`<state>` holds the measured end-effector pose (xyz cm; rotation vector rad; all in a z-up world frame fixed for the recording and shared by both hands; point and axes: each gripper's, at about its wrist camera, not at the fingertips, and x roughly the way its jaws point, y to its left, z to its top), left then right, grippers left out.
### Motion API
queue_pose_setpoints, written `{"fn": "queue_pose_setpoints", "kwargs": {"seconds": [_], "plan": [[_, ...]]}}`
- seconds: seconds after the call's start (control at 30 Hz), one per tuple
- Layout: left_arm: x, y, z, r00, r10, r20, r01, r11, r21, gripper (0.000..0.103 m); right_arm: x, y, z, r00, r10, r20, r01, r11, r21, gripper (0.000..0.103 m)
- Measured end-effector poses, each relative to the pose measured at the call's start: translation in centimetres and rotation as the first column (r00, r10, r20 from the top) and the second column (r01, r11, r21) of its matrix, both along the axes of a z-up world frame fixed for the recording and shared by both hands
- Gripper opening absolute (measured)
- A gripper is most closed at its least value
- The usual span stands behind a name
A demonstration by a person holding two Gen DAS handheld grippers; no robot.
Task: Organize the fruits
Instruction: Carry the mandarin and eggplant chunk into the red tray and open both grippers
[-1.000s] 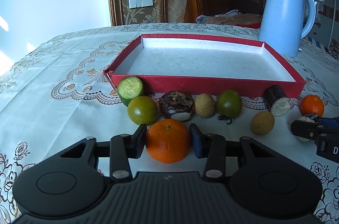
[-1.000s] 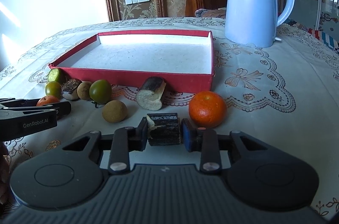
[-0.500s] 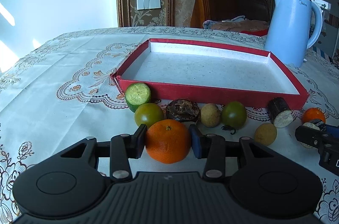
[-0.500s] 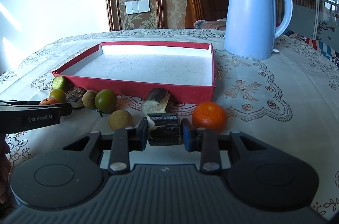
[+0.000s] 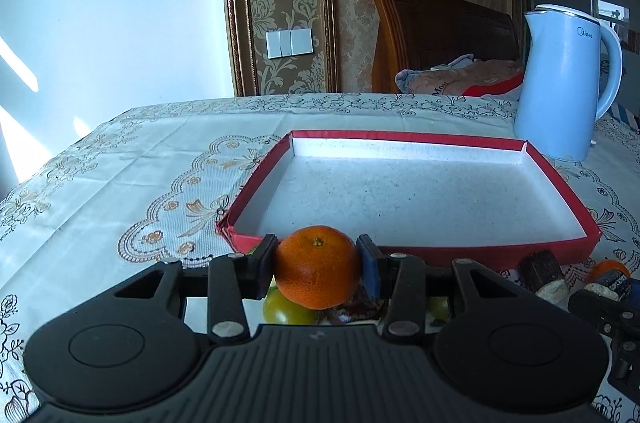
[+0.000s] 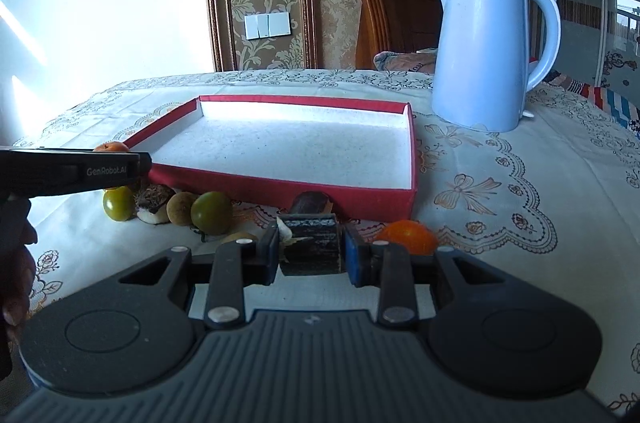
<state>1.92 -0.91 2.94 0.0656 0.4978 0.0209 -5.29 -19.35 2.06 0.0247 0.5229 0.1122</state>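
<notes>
Our left gripper (image 5: 318, 267) clamps the orange (image 5: 317, 266), lifted at the red tray's (image 5: 472, 255) near wall; the tray's floor lies at twelve o'clock. Our right gripper (image 6: 310, 250) grips a dark fruit chunk (image 6: 310, 247).

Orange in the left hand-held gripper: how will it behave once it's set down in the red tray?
The orange is round and the red tray floor looks flat, so it may roll after release. Its low walls should probably stop it. The left hand-held gripper pads touch only its sides, so it could pivot if tilted.
</notes>
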Motion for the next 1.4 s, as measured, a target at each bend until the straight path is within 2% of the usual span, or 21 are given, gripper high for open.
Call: {"fn": "queue_pose_setpoints", "kwargs": {"seconds": [0.23,0.33,0.4,0.7,0.9,1.1,1.17,1.23,1.3,1.4], "plan": [[4.1,-0.5,0.0,1.000,0.013,-0.003,-0.013,1.000,0.000,0.042,1.7,-0.2,2.5,0.998,0.008,0.059,-0.007,1.000,-0.007,0.031],[5.6,-0.1,-0.3,0.999,0.006,-0.037,-0.008,0.999,-0.045,0.042,3.3,-0.7,3.2,0.998,-0.003,0.065,0.003,1.000,0.000,0.031],[6.4,0.0,-0.6,0.999,0.013,-0.049,-0.015,0.999,-0.047,0.042,4.8,-1.1,3.3,0.999,-0.011,0.050,0.011,1.000,0.013,0.031],[8.2,-0.1,-1.2,0.997,-0.006,-0.080,0.001,0.998,-0.061,0.042,11.1,-1.5,0.7,0.996,-0.043,-0.082,0.045,0.999,0.021,0.031],[9.3,-0.2,-2.1,0.993,-0.008,-0.116,0.001,0.998,-0.061,0.042,12.0,-1.3,-0.5,0.993,-0.063,-0.102,0.063,0.998,-0.006,0.031],[9.3,-0.4,-2.3,0.993,-0.001,-0.120,-0.004,0.999,-0.046,0.042,12.1,-1.5,-0.9,0.992,-0.075,-0.105,0.074,0.997,-0.011,0.031],[9.4,-0.3,-2.3,0.993,0.011,-0.117,-0.016,0.999,-0.043,0.044,12.1,-1.6,-0.8,0.992,-0.086,-0.092,0.084,0.996,-0.019,0.036],[9.3,-0.2,-2.2,0.994,0.016,-0.111,-0.022,0.998,-0.050,0.051,12.0,-1.5,-0.7,0.992,-0.102,-0.074,0.100,0.995,-0.030,0.069],[9.2,-0.1,-2.1,0.994,0.025,-0.105,-0.030,0.998,-0.049,0.054,11.7,-1.6,-0.4,0.992,-0.119,-0.040,0.118,0.993,-0.031,0.071],[9.2,-0.2,-2.2,0.994,0.017,-0.111,-0.023,0.999,-0.045,0.059,11.6,-1.9,-0.3,0.992,-0.120,-0.037,0.119,0.993,-0.021,0.071]]}}
